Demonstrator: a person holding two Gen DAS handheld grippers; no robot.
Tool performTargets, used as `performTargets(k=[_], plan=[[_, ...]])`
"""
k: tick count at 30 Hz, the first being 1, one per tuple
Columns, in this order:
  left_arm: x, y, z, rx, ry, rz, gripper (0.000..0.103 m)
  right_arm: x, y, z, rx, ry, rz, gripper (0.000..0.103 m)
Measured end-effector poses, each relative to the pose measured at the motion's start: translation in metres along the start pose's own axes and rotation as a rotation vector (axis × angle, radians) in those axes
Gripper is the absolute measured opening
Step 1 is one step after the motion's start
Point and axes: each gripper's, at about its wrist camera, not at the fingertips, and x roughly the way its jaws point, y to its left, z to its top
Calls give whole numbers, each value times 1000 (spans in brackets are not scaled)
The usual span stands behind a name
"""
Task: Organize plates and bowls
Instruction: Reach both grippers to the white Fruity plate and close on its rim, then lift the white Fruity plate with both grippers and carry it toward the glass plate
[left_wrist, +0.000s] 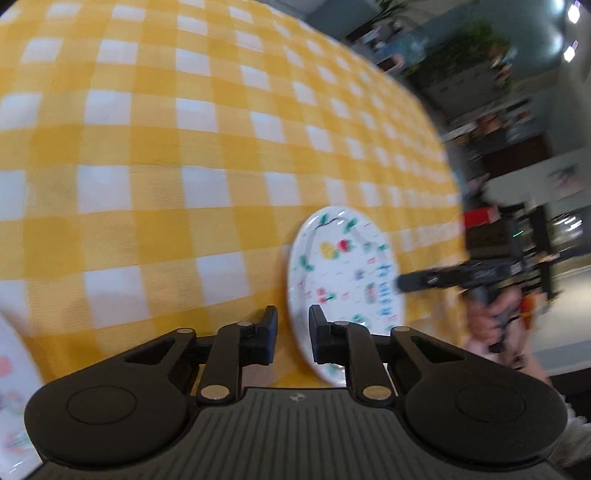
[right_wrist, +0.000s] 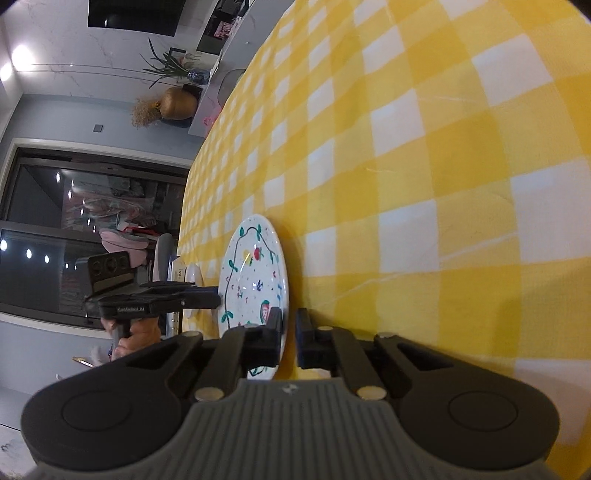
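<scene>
A white plate (left_wrist: 343, 266) painted with fruit and green vines lies on the yellow checked tablecloth (left_wrist: 166, 147), close to the table's edge. My left gripper (left_wrist: 293, 314) straddles its near rim: one finger sits over the plate's face, while the other stands off the rim with cloth showing between, so it is open. In the right wrist view the same plate (right_wrist: 255, 273) has its rim running between the narrow jaws of my right gripper (right_wrist: 290, 314), which is shut on it. Each gripper also shows from the side at the opposite rim: the right gripper (left_wrist: 400, 283), the left gripper (right_wrist: 218, 297).
Another patterned plate (left_wrist: 11, 406) shows at the lower left corner. A small white dish (right_wrist: 192, 291) sits behind the left gripper. A person's hand (right_wrist: 136, 332) holds the handle. Beyond the table's edge are a window, shelves and potted plants (right_wrist: 173, 99).
</scene>
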Motion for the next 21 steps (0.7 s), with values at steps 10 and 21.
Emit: performTargets(k=[10,21], plan=[[5,39,-9,-129,-72,-183,5,3,-2,1,-1,12,4,0],[-23,8,3,-70,-204,-175,7,10,11,-13,-35,14,7,5]])
